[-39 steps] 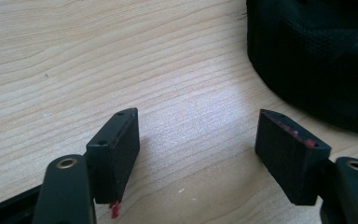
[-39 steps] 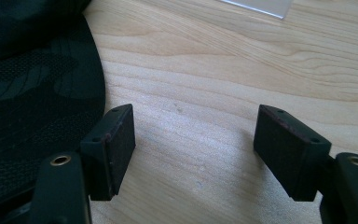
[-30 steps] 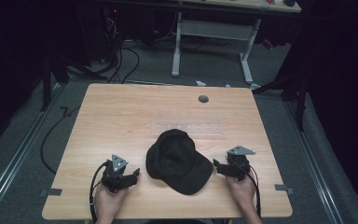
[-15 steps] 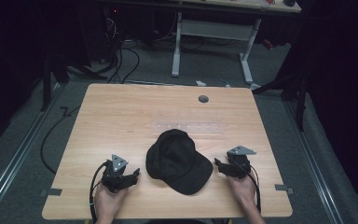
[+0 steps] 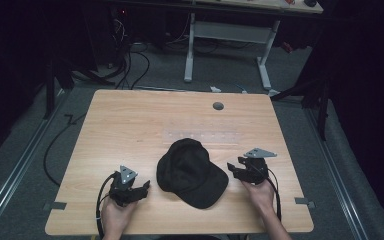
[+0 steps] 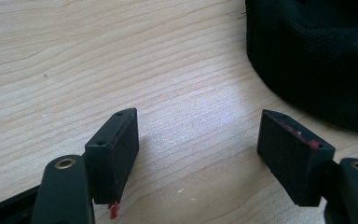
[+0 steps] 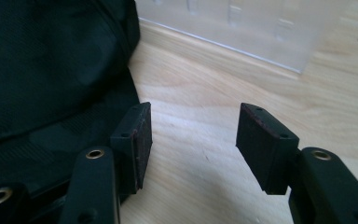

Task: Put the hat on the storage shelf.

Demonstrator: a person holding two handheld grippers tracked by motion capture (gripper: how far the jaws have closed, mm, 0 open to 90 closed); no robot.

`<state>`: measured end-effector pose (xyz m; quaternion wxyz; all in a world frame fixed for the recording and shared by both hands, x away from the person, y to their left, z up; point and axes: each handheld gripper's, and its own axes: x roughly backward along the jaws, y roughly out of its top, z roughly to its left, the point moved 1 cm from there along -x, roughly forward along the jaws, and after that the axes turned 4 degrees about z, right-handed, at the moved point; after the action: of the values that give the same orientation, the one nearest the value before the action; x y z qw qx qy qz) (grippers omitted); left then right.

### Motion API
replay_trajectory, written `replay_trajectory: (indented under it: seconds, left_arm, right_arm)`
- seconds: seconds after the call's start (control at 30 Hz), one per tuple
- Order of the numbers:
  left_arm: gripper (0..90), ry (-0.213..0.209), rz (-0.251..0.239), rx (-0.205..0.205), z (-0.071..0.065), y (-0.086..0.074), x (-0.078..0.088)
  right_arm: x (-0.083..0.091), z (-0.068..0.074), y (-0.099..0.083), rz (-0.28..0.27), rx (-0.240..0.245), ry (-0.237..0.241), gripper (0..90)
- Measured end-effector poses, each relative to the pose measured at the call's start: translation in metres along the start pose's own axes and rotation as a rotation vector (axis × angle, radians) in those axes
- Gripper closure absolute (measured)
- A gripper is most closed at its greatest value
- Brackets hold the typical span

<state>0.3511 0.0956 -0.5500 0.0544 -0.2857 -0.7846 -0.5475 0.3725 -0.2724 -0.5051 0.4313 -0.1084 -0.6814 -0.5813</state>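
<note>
Black fabric, a soft cap point(image 5: 192, 172), lies flat on the pale wood counter point(image 5: 130, 125) near its front edge, between the two claws, crown toward the far side and brim toward the person's right. The left claw point(image 5: 141, 189) rests low at the counter just beside the cap's left side, jaws spread apart with nothing between them; the left gripper view confirms bare wood between the pads and the cap's point(image 6: 317, 60) edge off to the upper right, not touched. The right claw point(image 5: 236, 170) sits just beside the brim, likewise released and empty; in the right gripper view its inner pad point(image 7: 135, 140) stands right at the cap's point(image 7: 51, 70) fabric edge, though contact cannot be confirmed. A faint clear strip point(image 7: 242, 28) lies on the counter beyond. Risk, as a judgement: the cloth is limp and low, so a claw closing from this height could skim over it or pinch only a fold, letting the cap sag or slip; a push from one side alone could slide it across the smooth wood. Pose: each hand point(image 5: 117, 215) grips its tool from the front edge, forearms entering from below, both claws angled inward toward the cap, the right hand point(image 5: 261, 192) set slightly farther forward.
</note>
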Motion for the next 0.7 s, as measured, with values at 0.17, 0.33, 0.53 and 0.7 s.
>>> replay_trajectory:
  seconds: [0.17, 0.33, 0.53, 0.7]
  left_arm:
    - [29.5, 0.0, 0.0, 0.0, 0.0, 0.0, 0.0]
    - [29.4, -0.001, 0.0, 0.0, 0.0, 0.0, 0.0]
    - [29.4, -0.001, 0.0, 0.0, 0.0, 0.0, 0.0]
    - [29.4, -0.001, 0.0, 0.0, 0.0, 0.0, 0.0]
  right_arm:
    - [-0.002, 0.007, 0.013, -0.007, 0.03, 0.035, 46.4]
    - [-0.006, 0.014, 0.024, 0.011, 0.086, 0.054, 46.2]
    - [-0.012, 0.019, 0.037, 0.005, 0.096, 0.082, 45.8]
    - [-0.015, 0.022, 0.046, 0.007, 0.097, 0.106, 45.9]
